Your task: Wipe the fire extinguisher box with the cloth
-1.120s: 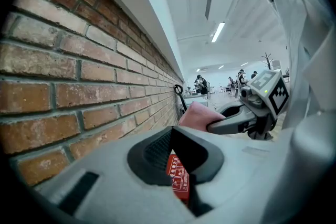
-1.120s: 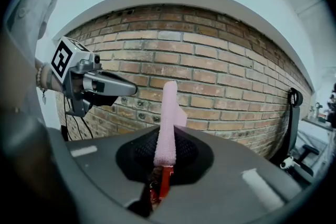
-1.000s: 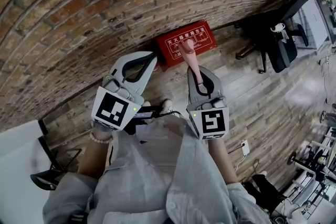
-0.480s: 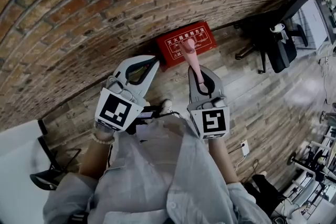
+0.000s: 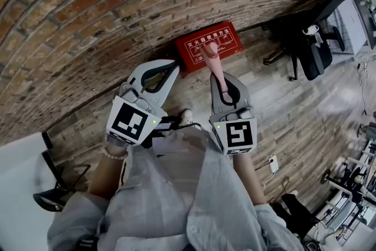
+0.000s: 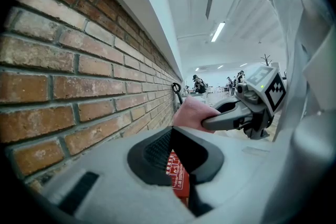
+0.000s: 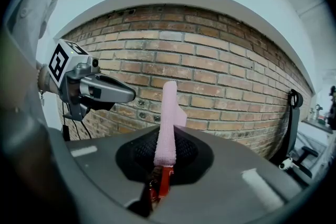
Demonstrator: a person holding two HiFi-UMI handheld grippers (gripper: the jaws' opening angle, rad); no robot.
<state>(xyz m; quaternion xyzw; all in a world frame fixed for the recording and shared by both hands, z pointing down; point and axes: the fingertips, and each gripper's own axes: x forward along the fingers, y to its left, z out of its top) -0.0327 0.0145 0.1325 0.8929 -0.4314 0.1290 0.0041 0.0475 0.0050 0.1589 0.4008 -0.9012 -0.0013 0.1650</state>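
Barely any change: left claw [image 5: 172, 64], closed and empty, drifted slightly toward wall [image 5: 117, 9]. Right claw [image 5: 220, 77] clamped on cloth [image 5: 213, 63], poised over box [image 5: 230, 40] at wall's foot. Wiping likely not begun; needs lowering.

Two grippers held out side by side in front of the person's chest, both pointing forward.

The left gripper [image 5: 174, 64] angles in toward its neighbour, its fingers [image 6: 155, 149] brought together at the tips with nothing caught between them. The right gripper [image 5: 218, 80] points straight ahead, its fingers clamped on a pink cloth [image 5: 212, 62] that sticks out beyond the tips. The left forearm [image 5: 106, 176] and the right forearm [image 5: 247, 172] are bare and bent at the elbow, and a bead bracelet [image 5: 111, 155] circles the left wrist.
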